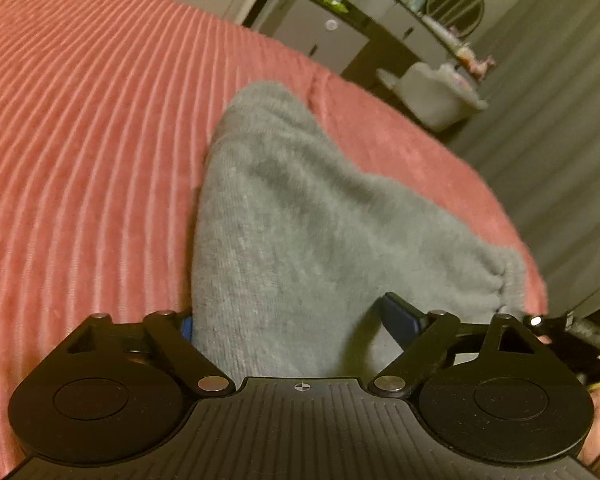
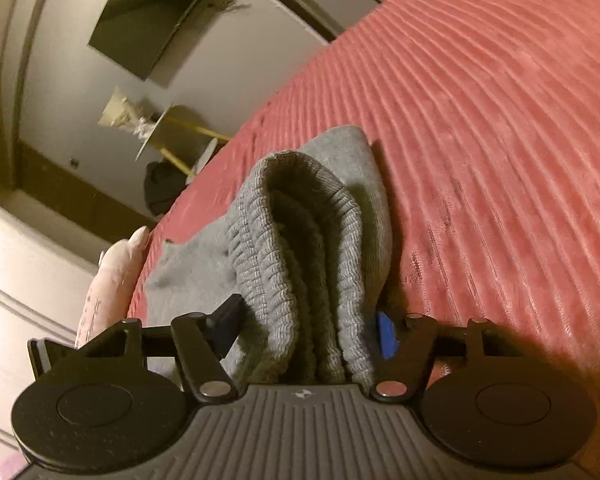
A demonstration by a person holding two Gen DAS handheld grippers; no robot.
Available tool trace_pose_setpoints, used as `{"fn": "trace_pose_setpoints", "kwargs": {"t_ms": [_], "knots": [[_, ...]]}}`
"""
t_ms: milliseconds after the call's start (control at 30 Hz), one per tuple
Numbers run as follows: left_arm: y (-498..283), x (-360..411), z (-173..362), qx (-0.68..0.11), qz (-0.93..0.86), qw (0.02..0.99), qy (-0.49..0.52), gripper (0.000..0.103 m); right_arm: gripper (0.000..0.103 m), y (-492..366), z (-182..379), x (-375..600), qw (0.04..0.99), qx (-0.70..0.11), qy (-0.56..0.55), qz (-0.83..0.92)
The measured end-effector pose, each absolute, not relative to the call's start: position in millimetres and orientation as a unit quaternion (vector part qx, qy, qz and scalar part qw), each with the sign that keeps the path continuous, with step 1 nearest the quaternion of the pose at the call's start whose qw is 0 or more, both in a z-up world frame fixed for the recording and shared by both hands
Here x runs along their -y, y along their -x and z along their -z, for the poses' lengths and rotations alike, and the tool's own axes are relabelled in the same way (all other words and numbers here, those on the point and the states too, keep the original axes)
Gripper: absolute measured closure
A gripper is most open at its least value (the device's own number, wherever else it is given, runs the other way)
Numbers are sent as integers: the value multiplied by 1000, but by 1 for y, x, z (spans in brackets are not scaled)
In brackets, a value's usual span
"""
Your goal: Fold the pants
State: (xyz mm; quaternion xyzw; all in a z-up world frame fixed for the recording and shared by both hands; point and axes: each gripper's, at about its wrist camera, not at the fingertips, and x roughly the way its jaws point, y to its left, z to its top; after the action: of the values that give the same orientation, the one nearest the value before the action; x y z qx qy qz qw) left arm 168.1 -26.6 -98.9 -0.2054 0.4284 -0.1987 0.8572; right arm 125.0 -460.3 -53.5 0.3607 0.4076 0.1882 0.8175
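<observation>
Grey knit pants (image 1: 300,216) lie folded on a pink ribbed bedspread (image 1: 80,140). My left gripper (image 1: 288,320) stands wide open astride one end of the fold. Its left pad rests against the cloth, while its right finger (image 1: 400,316) stands just off it. In the right wrist view the bunched elastic waistband (image 2: 300,248) lies in loose layers between the fingers of my right gripper (image 2: 308,324). That gripper is open. Its blue right pad (image 2: 386,334) shows bare beside the cloth, and dark gaps remain between the layers.
The bed's edge (image 1: 512,216) drops off to the right, with grey curtains (image 1: 560,140), a dresser (image 1: 340,36) and a basket (image 1: 432,92) beyond. A fingertip (image 2: 134,240) shows by the bed's left edge. On the wall hangs a dark screen (image 2: 148,20).
</observation>
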Motion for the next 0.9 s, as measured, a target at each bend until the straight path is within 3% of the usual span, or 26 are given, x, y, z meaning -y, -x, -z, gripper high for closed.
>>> {"fn": "trace_pose_setpoints", "kwargs": {"t_ms": [67, 167, 200, 233, 300, 367, 433, 533, 600, 667, 700, 800, 833, 900], "knots": [[-170, 37, 99, -429, 205, 861, 179, 2, 28, -130, 57, 461, 808, -414, -375, -186], [-172, 58, 98, -436, 208, 870, 103, 0, 11, -139, 60, 459, 802, -423, -374, -194], [-172, 62, 98, -434, 206, 873, 92, 0, 11, -142, 60, 452, 805, -425, -365, -193], [-170, 61, 98, -429, 202, 875, 94, 4, 13, -143, 59, 446, 810, -426, -357, -186], [-167, 54, 95, -421, 192, 880, 104, 20, 33, -141, 53, 437, 827, -429, -329, -157], [-163, 42, 93, -416, 189, 881, 127, 44, 41, -132, 43, 431, 843, -425, -294, -149], [-163, 32, 92, -417, 190, 875, 157, 50, 43, -124, 30, 423, 853, -407, -284, -162], [-166, 27, 96, -426, 186, 868, 175, 44, 42, -120, 16, 414, 855, -389, -282, -197], [-169, 28, 97, -433, 188, 863, 178, 29, 33, -124, 16, 411, 853, -394, -281, -199], [-172, 36, 98, -436, 206, 859, 172, 8, 20, -133, 24, 409, 844, -409, -288, -192], [-174, 43, 99, -438, 212, 859, 159, 6, 19, -138, 28, 411, 839, -415, -298, -187], [-178, 64, 97, -438, 203, 870, 97, 6, 19, -147, 41, 416, 824, -426, -334, -167], [-176, 64, 96, -435, 196, 874, 91, 13, 21, -149, 44, 416, 819, -428, -346, -162], [-175, 58, 93, -430, 187, 877, 100, 32, 38, -147, 45, 415, 821, -428, -349, -148]]}}
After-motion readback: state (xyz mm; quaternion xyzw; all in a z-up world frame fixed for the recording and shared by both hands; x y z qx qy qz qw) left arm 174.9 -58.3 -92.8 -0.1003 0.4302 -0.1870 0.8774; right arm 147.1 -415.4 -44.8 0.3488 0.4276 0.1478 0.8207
